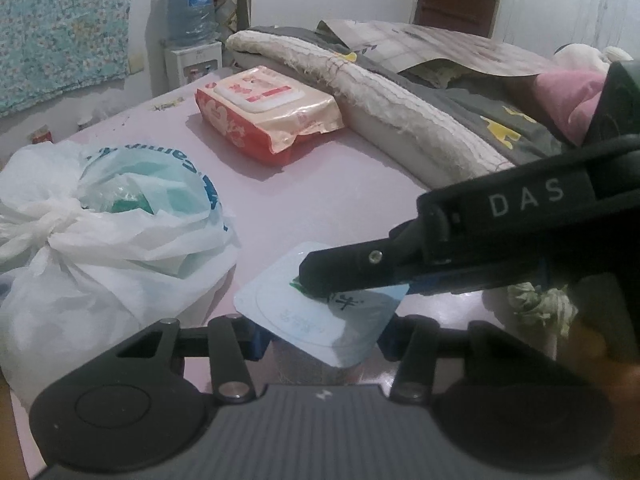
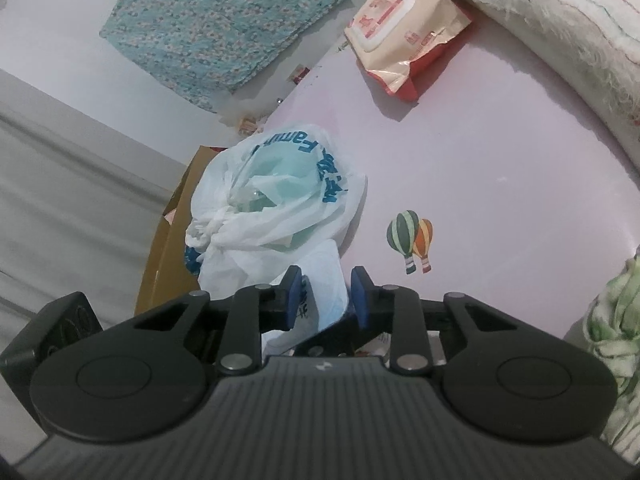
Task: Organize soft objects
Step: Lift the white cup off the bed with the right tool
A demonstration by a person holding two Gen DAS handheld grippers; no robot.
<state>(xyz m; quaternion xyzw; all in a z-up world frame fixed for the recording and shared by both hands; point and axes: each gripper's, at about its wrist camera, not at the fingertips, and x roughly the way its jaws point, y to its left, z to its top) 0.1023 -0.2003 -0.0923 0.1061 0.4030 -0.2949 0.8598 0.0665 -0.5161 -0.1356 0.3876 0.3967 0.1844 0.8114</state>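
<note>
A pale blue soft tissue pack [image 1: 316,312] with a white rim lies on the pink table [image 1: 320,192], between the jaws of my left gripper [image 1: 320,336], which close on its near end. My right gripper [image 1: 320,280] reaches in from the right and presses on the pack's top. In the right wrist view the right gripper [image 2: 324,300] has its blue pads either side of the same pack [image 2: 326,284]. A tied white plastic bag [image 1: 100,232] sits to the left; it also shows in the right wrist view [image 2: 276,208]. A red and cream wipes pack [image 1: 264,108] lies farther back.
A rolled cream blanket [image 1: 392,108] and grey bedding [image 1: 500,120] line the table's right side. A green-white cloth [image 2: 616,332] lies at the right. A cardboard box [image 2: 168,248] stands beyond the table's left edge. A water dispenser [image 1: 192,28] stands by the far wall.
</note>
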